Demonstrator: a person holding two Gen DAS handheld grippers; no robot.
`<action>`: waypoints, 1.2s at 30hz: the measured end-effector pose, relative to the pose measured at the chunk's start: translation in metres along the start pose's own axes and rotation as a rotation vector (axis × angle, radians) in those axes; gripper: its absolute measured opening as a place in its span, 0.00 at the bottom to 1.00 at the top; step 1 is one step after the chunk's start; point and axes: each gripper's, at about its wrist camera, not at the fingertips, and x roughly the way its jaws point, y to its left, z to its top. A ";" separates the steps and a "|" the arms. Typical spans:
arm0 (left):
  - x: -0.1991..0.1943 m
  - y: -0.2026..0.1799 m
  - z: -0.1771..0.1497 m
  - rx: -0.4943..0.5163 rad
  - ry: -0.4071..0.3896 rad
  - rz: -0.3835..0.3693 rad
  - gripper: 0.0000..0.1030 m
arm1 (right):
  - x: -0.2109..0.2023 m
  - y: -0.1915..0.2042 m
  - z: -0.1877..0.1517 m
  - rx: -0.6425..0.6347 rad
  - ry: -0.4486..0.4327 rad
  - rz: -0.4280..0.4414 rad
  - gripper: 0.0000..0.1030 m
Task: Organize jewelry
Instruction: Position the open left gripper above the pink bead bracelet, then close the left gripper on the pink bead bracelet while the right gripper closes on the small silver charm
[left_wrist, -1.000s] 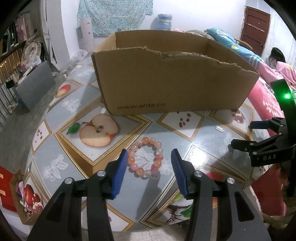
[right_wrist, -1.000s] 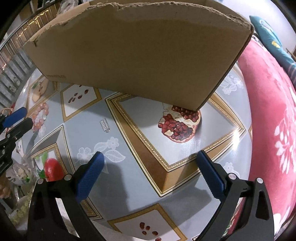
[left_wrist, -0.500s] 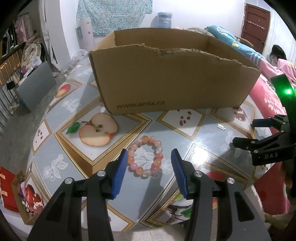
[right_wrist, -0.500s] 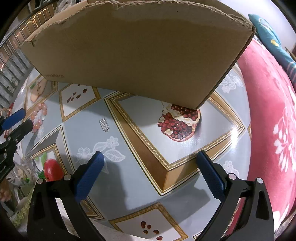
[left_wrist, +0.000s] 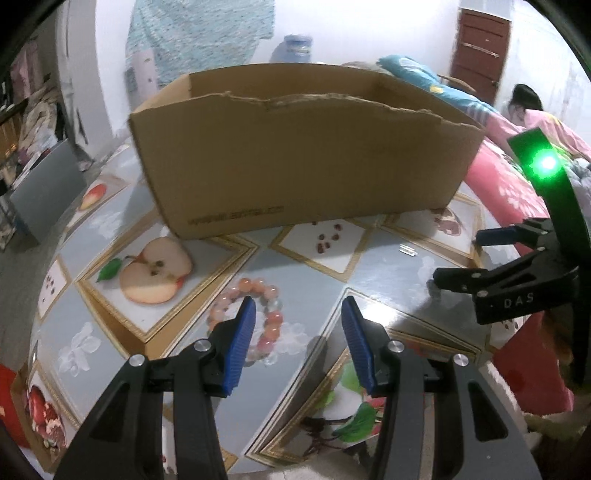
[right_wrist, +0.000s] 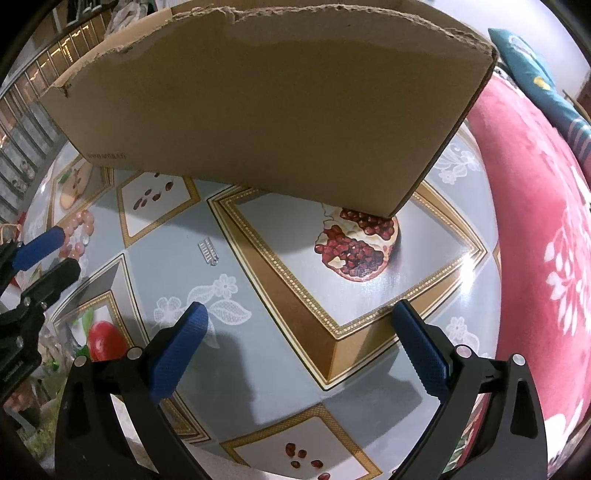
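- Progress, as I judge it: early. The bead bracelet (left_wrist: 255, 317) lies flat on the counter (left_wrist: 384, 266), in front of the cardboard box (left_wrist: 303, 162) and apart from it, so it is not yet put away.
- A small silver clasp-like piece (right_wrist: 208, 251) also lies loose on the counter, between the two grippers; what it is exactly is too small to tell.
- The inside floor of the box is hidden, so I cannot tell whether anything is already in it.
- The left gripper (left_wrist: 297, 339) hovers just over the bracelet with fingers moderately apart and nothing held; its left finger covers part of the ring.
- The right gripper (right_wrist: 299, 347) has fingers spread wide, empty, above bare counter near the box corner.
- Against the earlier frames: the left gripper has shifted rightward, so the bracelet now sits under the left finger, not centred in the gap. The bracelet itself has not moved, and both finger gaps look unchanged.
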 end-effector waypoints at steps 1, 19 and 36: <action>0.001 -0.001 0.001 0.003 0.000 -0.003 0.46 | -0.001 0.000 -0.001 0.000 -0.006 0.000 0.92; 0.018 0.009 -0.001 0.051 0.000 0.040 0.18 | -0.010 -0.004 -0.036 -0.006 -0.110 0.011 0.92; 0.020 0.016 0.000 0.033 -0.020 0.045 0.09 | -0.032 0.017 -0.065 -0.114 -0.279 0.098 0.61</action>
